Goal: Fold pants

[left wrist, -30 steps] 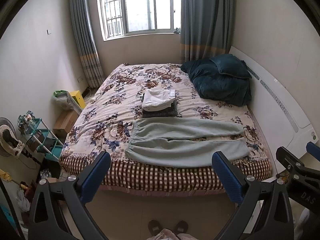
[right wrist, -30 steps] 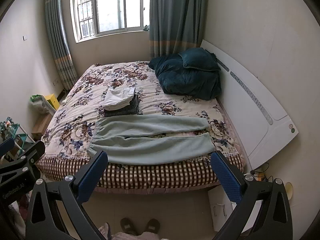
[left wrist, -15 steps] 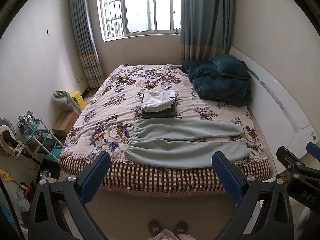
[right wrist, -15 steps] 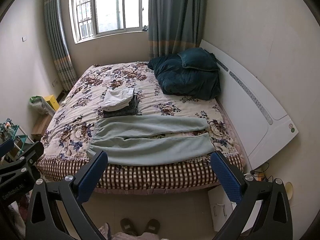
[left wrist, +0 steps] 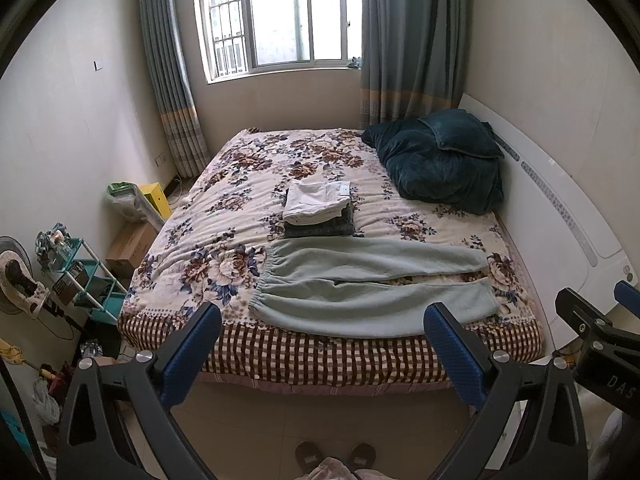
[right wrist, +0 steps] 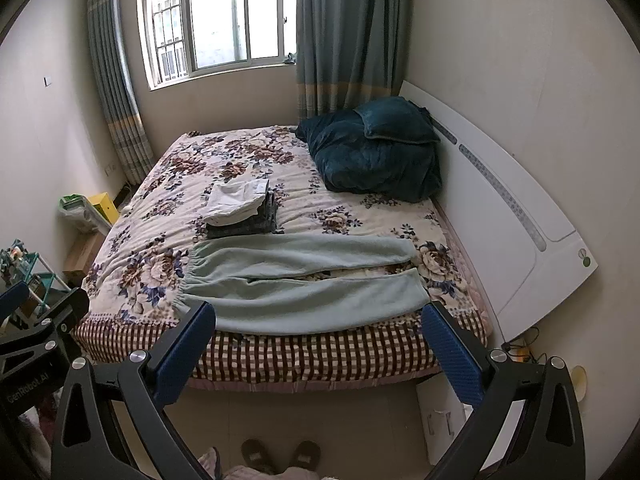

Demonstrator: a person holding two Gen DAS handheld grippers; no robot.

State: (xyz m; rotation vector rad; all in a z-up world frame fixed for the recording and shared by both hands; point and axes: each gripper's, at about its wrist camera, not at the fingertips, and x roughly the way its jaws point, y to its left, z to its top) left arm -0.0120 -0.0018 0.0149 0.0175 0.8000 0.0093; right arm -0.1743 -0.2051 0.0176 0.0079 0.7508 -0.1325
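Note:
Pale green pants lie flat along the near edge of the bed, waistband to the left, both legs stretched right. My left gripper hangs open over the floor in front of the bed, well short of the pants. Held beside it, my right gripper is open too, nothing between its blue pads. Each gripper shows at the edge of the other's view.
A stack of folded clothes sits just behind the pants. A dark teal quilt and pillow fill the bed's far right by the white headboard. A teal shelf rack and boxes crowd the left floor. Slippers show below.
Both views have shifted very slightly; the pants and the grippers' opening are unchanged.

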